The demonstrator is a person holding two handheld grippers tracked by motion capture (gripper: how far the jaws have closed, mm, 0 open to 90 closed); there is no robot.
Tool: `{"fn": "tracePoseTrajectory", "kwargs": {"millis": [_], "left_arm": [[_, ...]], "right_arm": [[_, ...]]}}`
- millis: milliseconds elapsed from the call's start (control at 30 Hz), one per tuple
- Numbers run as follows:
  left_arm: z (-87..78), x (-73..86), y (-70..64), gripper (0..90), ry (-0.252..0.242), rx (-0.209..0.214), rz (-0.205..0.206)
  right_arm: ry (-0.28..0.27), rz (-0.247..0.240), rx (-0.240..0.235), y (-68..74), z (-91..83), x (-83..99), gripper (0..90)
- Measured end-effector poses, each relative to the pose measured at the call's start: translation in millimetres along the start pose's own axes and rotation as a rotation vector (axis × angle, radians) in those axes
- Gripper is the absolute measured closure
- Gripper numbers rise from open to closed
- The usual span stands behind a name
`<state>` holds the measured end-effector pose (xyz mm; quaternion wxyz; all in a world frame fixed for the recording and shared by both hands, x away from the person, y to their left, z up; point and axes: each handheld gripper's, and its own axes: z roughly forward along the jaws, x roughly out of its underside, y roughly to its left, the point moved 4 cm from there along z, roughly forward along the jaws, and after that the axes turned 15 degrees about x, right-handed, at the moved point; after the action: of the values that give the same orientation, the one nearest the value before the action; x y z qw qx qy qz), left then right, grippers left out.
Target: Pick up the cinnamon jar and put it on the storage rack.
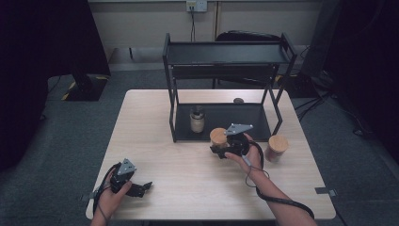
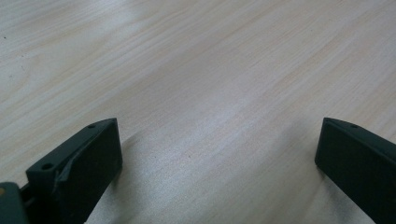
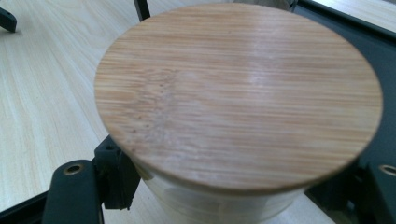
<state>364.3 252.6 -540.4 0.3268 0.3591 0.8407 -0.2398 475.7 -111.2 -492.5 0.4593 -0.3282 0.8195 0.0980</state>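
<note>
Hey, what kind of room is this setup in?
Probably a lab or office workroom, not a home: grey carpet, dark equipment stands, a wall socket, and a plain wooden table holding a black shelf rack with jars.

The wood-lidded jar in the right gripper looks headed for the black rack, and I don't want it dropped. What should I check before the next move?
1. Right gripper jaws on both sides of the wood-lidded jar: ok.
2. Firm clamp on the glass: cannot tell.
3. Lid seated flat: ok.
4. Free space on the lower shelf beside the small jar: ok.
5. Left gripper open, resting well away: ok.
6. Second wood-lidded jar clear of the path: ok.
</note>
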Motion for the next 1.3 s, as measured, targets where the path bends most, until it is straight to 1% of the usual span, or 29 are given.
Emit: {"fn": "tracePoseTrajectory", "kwargs": {"millis": [267,467,767,1100,1300], "left_arm": [[0.0,0.0,0.0,0.1,0.0,0.0,0.0],[0.0,0.0,0.0,0.1,0.0,0.0,0.0],[0.0,0.0,0.0,0.1,0.0,0.0,0.001],[-0.1,0.0,0.0,0.1,0.001,0.0,0.0],[0.0,0.0,0.0,0.1,0.0,0.0,0.001]], "right_arm": [[-0.004,0.004,0.01,-4.3,3.6,-7.2,25.0],[-0.007,0.02,0.016,-9.6,6.0,-13.8,25.0],[-0.007,0.031,0.03,-15.9,10.0,-20.1,25.0],[-0.002,0.043,0.045,-21.6,19.2,-24.1,25.0],[0.001,0.04,0.057,-24.1,25.0,-27.9,25.0]]}}
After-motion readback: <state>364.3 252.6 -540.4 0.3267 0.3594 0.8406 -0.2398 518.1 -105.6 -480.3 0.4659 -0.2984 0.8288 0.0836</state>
